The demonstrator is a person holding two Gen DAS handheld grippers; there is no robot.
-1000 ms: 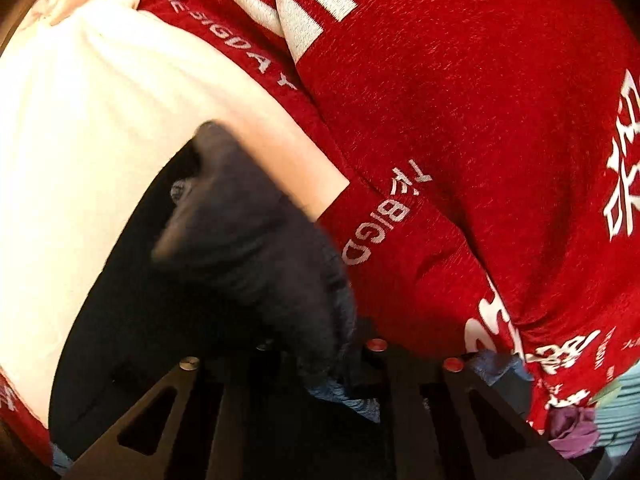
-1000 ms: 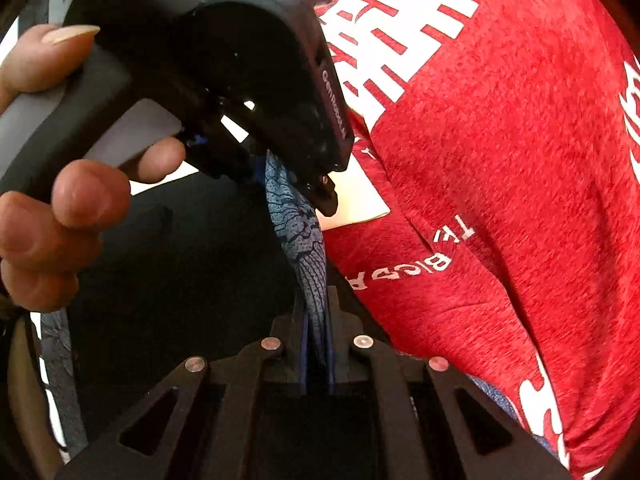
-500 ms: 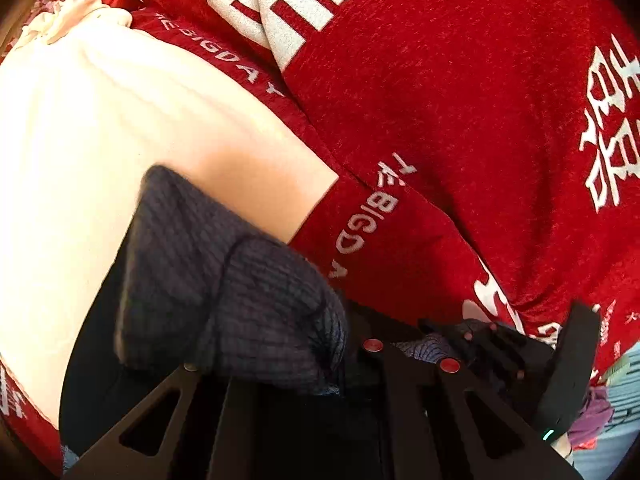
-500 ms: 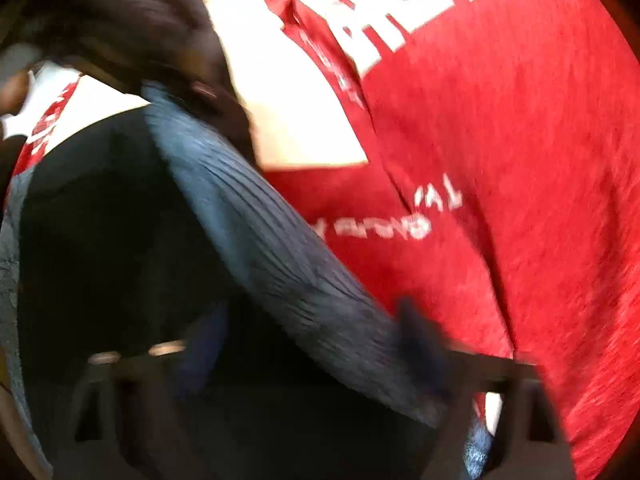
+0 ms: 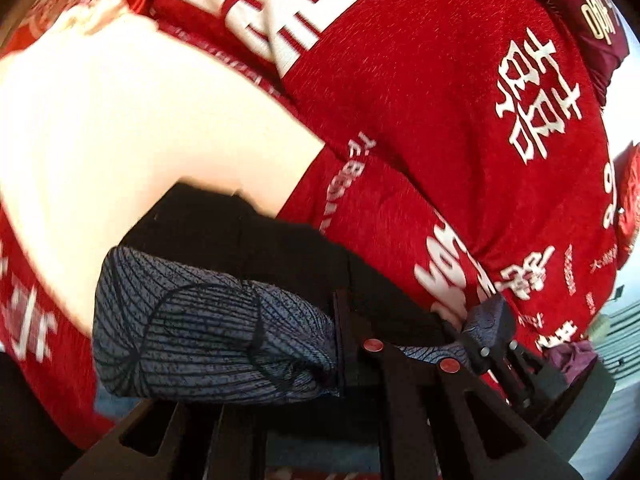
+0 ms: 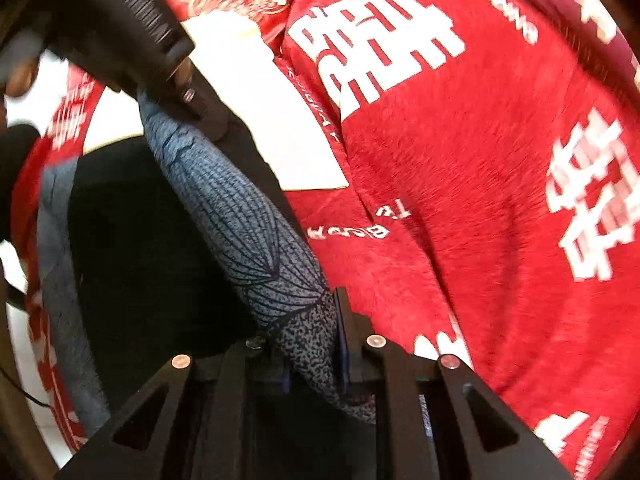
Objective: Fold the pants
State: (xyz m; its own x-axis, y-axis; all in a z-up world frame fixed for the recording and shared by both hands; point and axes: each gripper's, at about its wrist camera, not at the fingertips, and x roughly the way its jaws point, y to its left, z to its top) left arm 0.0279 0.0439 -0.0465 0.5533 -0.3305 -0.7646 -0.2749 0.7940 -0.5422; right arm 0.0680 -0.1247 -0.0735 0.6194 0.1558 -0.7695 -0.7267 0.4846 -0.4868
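The pants [image 6: 248, 232] are stretched in a band between the left gripper [image 6: 200, 108] and right gripper [image 6: 316, 344], so that line's blocked. The red blanket [image 6: 460, 200] to the right is open, while the white patch [image 5: 120, 132] sits bare beyond

Your left gripper [image 5: 340, 344] hides its own fingertips: the bunched grey patterned pants [image 5: 208, 336] cover them in the left wrist view, so you cannot see where the pads meet the cloth. The pants run off the lower edge of both views, and their full shape stays unknown. In the right wrist view your right gripper [image 6: 316, 344] has cloth wedged between its fingers, with the pad faces buried. The red printed bedspread [image 6: 460, 200] smears with motion blur, and its small lettering is unreadable. Your left hand [image 6: 20, 76] is cut by the frame's left edge.
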